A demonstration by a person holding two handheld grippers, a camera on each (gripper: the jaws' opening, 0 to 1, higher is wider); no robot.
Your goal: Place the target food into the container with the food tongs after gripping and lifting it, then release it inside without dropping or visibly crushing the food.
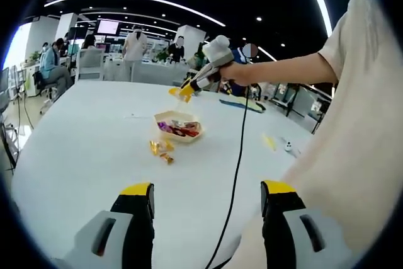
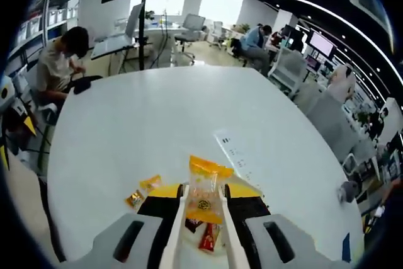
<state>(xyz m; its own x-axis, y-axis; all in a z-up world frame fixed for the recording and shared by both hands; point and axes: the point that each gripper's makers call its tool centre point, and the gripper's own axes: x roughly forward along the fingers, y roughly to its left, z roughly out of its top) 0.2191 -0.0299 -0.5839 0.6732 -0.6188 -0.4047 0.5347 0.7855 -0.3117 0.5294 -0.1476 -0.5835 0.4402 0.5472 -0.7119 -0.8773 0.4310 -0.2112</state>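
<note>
One snack packet point(image 2: 204, 198) stands lengthwise between tongs point(image 2: 179, 231).

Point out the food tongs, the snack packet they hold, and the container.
food tongs point(image 2: 175, 231): right gripper view, left white arm.
snack packet point(image 2: 204, 194): right gripper view, clear middle.
container point(image 1: 165, 117): left gripper view, near-left rim.

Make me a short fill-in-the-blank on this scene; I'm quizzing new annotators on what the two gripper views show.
1. The right gripper holds white tongs that pinch a wrapped snack with a ____ top edge.
2. The container sits on a ____ table.
3. Beside the container lie loose gold-wrapped candies, resting on the ____.
4. The left gripper has its jaws ____, holding nothing.

Missing words: orange; white; table; open
</note>
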